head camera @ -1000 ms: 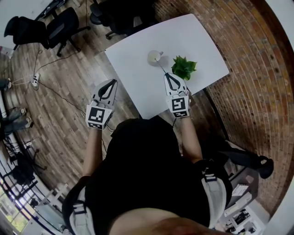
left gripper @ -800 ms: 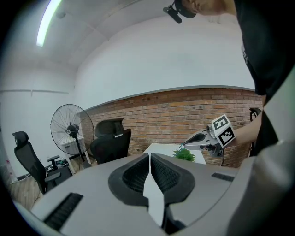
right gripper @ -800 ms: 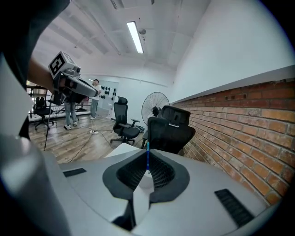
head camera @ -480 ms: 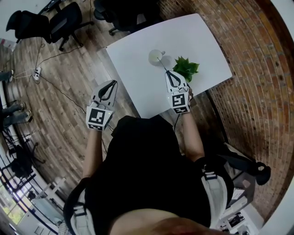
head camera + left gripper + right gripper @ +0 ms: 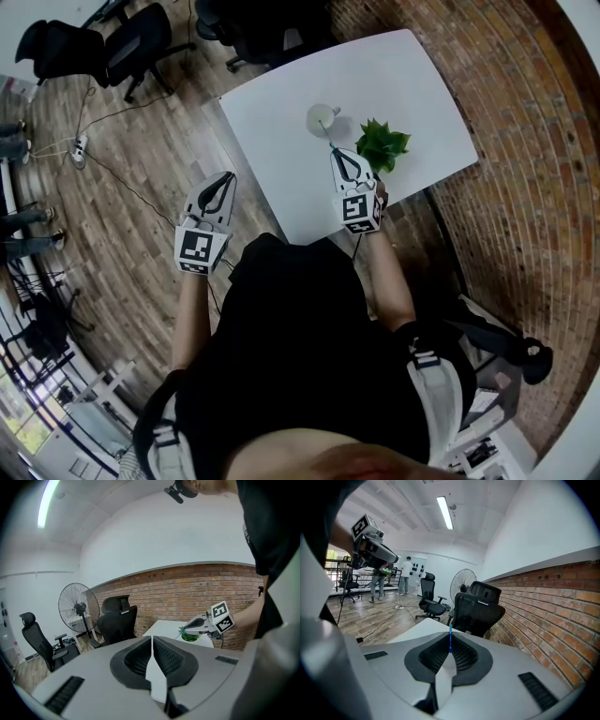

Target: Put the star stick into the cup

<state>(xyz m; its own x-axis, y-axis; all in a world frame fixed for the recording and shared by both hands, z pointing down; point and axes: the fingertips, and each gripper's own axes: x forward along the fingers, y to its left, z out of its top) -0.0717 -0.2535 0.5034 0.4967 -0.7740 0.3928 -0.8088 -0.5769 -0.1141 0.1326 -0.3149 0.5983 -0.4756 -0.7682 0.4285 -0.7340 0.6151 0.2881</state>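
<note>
A white cup (image 5: 321, 118) stands near the middle of the white table (image 5: 272, 150). My right gripper (image 5: 334, 151) hovers just in front of the cup, shut on the thin blue star stick (image 5: 329, 137), whose far end reaches the cup's rim. In the right gripper view the stick (image 5: 450, 627) pokes out from between the closed jaws of that gripper (image 5: 451, 635). The star itself cannot be made out. My left gripper (image 5: 230, 175) hangs off the table's left edge over the floor. Its jaws (image 5: 153, 638) are shut with nothing between them.
A small green plant (image 5: 381, 144) sits on the table right beside my right gripper. Black office chairs (image 5: 141, 47) and a standing fan (image 5: 78, 607) lie beyond the table. A brick wall (image 5: 525, 141) runs along the right. Cables and a power strip (image 5: 79, 148) lie on the wood floor.
My right gripper has sunk a little and drawn slightly closer to the cup with the stick in it. The left gripper has hardly moved.
</note>
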